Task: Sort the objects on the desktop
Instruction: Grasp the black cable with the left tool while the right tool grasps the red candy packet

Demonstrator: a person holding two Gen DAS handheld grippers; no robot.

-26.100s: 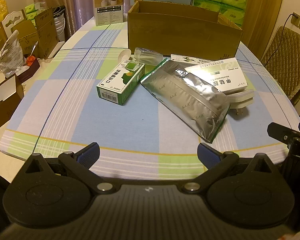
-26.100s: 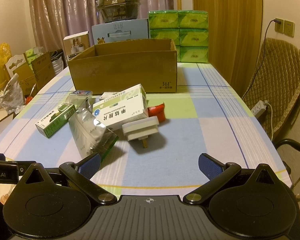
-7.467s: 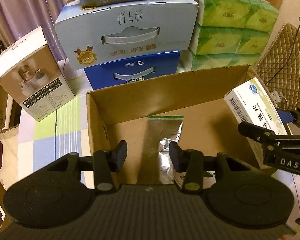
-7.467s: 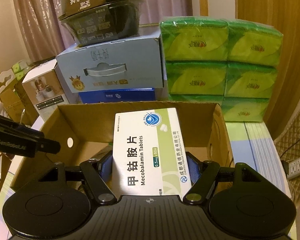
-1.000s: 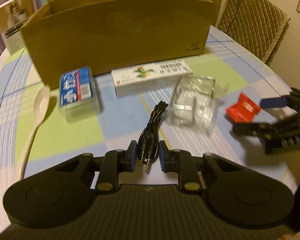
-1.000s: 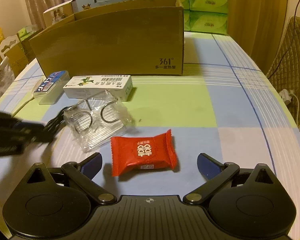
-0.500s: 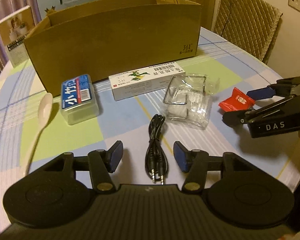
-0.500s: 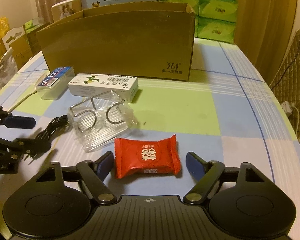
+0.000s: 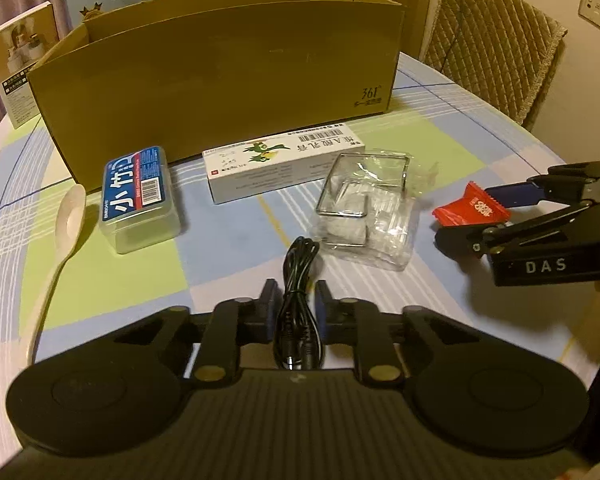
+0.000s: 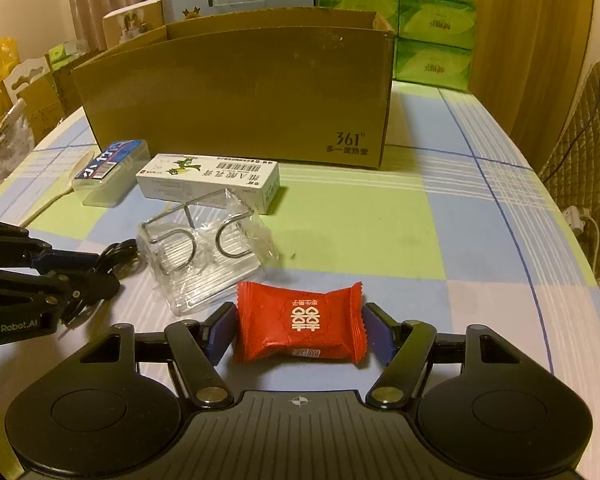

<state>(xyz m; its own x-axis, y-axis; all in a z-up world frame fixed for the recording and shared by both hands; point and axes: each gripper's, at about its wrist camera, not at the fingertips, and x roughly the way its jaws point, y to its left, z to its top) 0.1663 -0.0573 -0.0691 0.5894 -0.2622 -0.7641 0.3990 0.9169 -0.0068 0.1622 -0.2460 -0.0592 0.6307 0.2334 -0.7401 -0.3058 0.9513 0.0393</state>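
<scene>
Left gripper low over the near surface, jaws narrowed onto the black cable, pads touching its sides. Right gripper jaws pressed on both crimped ends of the red candy, which lies on the surface. Clear plastic pack just beyond, white carton and blue-labelled case farther, near the cardboard box wall. Pale spoon at far left. Open checked cloth to the right, up to the surface's curved edge.
</scene>
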